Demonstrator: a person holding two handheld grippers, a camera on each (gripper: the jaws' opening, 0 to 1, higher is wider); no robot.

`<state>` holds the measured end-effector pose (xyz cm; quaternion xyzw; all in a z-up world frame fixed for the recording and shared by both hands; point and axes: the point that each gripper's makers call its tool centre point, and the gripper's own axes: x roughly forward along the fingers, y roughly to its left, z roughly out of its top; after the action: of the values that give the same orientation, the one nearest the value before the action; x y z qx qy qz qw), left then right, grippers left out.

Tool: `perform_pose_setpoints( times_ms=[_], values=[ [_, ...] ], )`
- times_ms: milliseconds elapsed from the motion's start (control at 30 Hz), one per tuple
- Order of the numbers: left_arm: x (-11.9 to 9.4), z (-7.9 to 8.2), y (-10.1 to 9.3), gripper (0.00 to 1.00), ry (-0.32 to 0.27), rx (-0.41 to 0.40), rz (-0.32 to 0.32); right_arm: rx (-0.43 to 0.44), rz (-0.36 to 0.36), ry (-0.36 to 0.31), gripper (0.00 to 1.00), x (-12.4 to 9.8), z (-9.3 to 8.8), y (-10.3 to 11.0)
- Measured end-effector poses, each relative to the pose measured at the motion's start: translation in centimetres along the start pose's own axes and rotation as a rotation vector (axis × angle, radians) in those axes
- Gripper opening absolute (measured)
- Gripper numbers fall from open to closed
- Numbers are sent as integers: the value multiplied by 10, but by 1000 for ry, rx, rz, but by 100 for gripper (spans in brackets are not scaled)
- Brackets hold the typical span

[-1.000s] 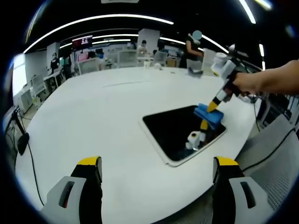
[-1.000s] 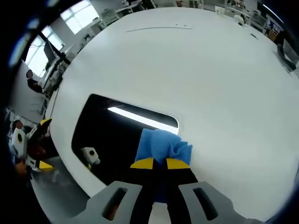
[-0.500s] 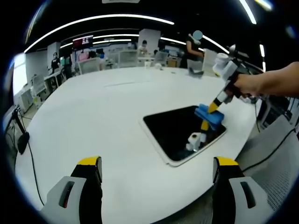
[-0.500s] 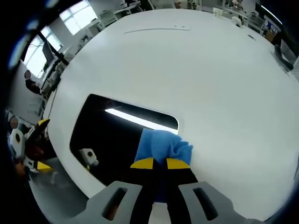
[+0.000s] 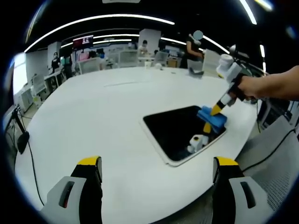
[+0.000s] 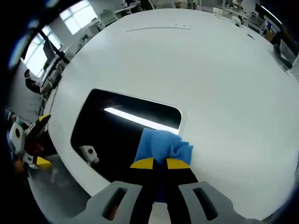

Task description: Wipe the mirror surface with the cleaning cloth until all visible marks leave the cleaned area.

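Both tongs differ, right tongs (image 6: 155, 163) pinching blue cloth (image 6: 161, 145) on mirror (image 6: 117, 130), left tongs (image 5: 156, 169) spread above table (image 5: 93, 116).

- Left gripper (image 5: 159, 175): two grey jaws with black inner faces and yellow tips.
- Right gripper (image 6: 160, 164): the same grey, black and yellow, on a white handle.
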<state>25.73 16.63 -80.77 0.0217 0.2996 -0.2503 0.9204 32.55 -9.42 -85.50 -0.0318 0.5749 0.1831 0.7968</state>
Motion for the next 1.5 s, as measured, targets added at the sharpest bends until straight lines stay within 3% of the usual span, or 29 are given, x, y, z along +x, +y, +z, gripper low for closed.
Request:
perform_pose_setpoints(
  times_ms=[1500],
  values=[
    [2,-2,-11,99,10,-6,-59,33,7,19,1,-11,-39,20]
  ],
)
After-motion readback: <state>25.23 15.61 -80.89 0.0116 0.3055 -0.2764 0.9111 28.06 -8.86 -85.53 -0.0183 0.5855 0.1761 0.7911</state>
